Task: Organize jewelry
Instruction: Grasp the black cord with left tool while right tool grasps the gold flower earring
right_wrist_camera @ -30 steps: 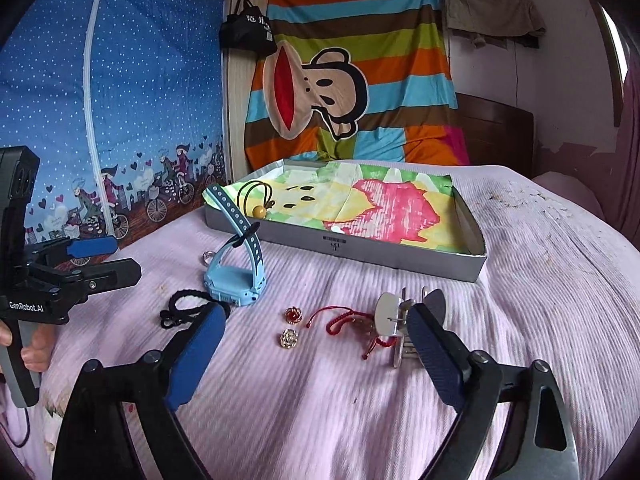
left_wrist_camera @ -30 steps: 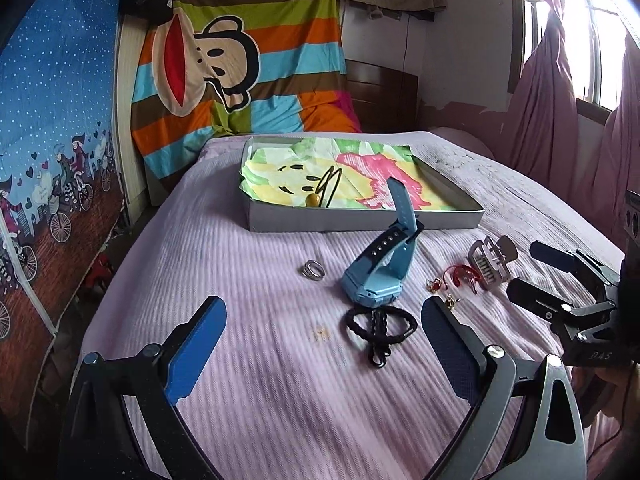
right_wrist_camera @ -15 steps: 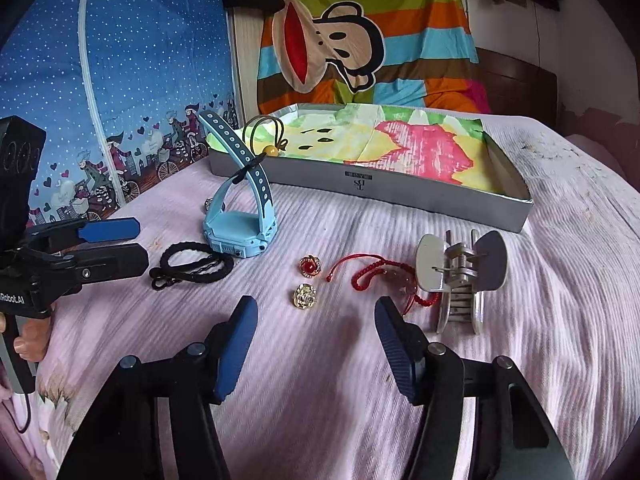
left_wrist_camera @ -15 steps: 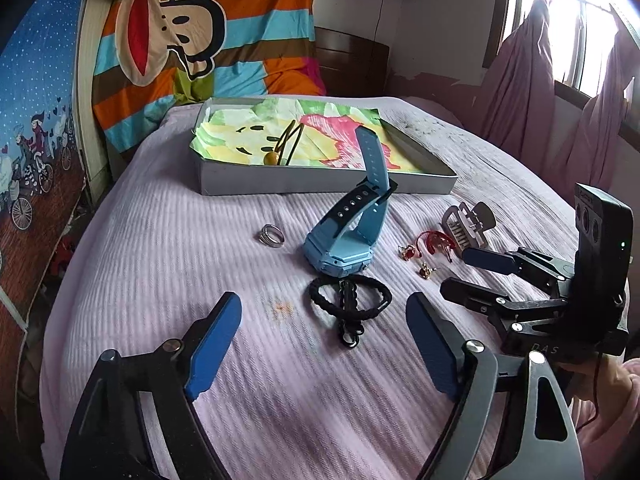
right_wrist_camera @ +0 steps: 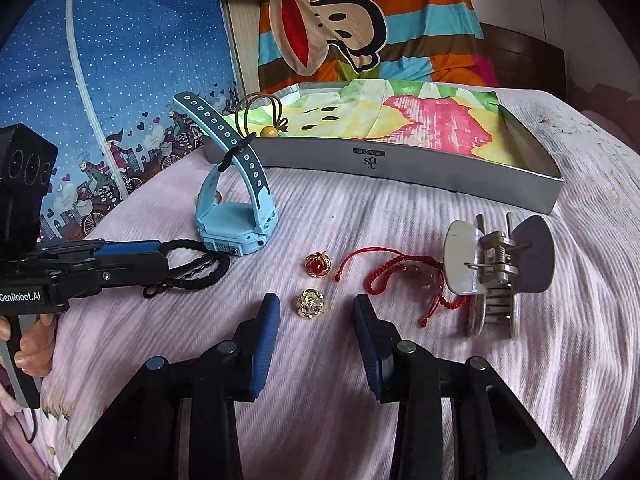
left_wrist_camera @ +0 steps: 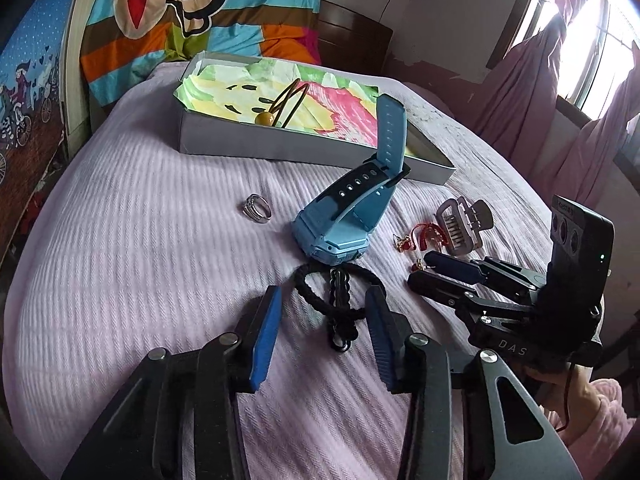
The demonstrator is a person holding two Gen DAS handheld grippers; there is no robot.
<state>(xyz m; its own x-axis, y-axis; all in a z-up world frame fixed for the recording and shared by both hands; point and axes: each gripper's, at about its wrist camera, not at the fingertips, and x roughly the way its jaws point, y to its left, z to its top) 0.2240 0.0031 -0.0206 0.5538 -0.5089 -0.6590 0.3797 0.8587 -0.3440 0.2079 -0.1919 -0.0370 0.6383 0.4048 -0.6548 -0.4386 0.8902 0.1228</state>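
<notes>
Jewelry lies on a lilac bedspread in front of a grey box (left_wrist_camera: 280, 148) lined with colourful paper, which holds a brown hair tie with a bead (left_wrist_camera: 280, 106). My left gripper (left_wrist_camera: 320, 300) is open, its fingers on either side of a black braided bracelet (left_wrist_camera: 340, 300). My right gripper (right_wrist_camera: 314, 308) is open, straddling a gold brooch (right_wrist_camera: 310, 303). Nearby lie a red-stone brooch (right_wrist_camera: 318, 266), a red cord bracelet (right_wrist_camera: 392, 276), a grey claw clip (right_wrist_camera: 496, 272), a blue watch (left_wrist_camera: 352, 208) and a silver ring (left_wrist_camera: 257, 208).
The box (right_wrist_camera: 400, 160) stands at the far side of the bed. A striped monkey blanket (right_wrist_camera: 360, 28) hangs behind it. A blue patterned curtain (right_wrist_camera: 100, 80) is on the left, a window with pink curtains (left_wrist_camera: 580, 60) on the right. The other gripper shows in each view.
Both grippers have moved forward and down toward the bed and narrowed their opening. The left one now frames the black bracelet; the right one frames the gold brooch.
</notes>
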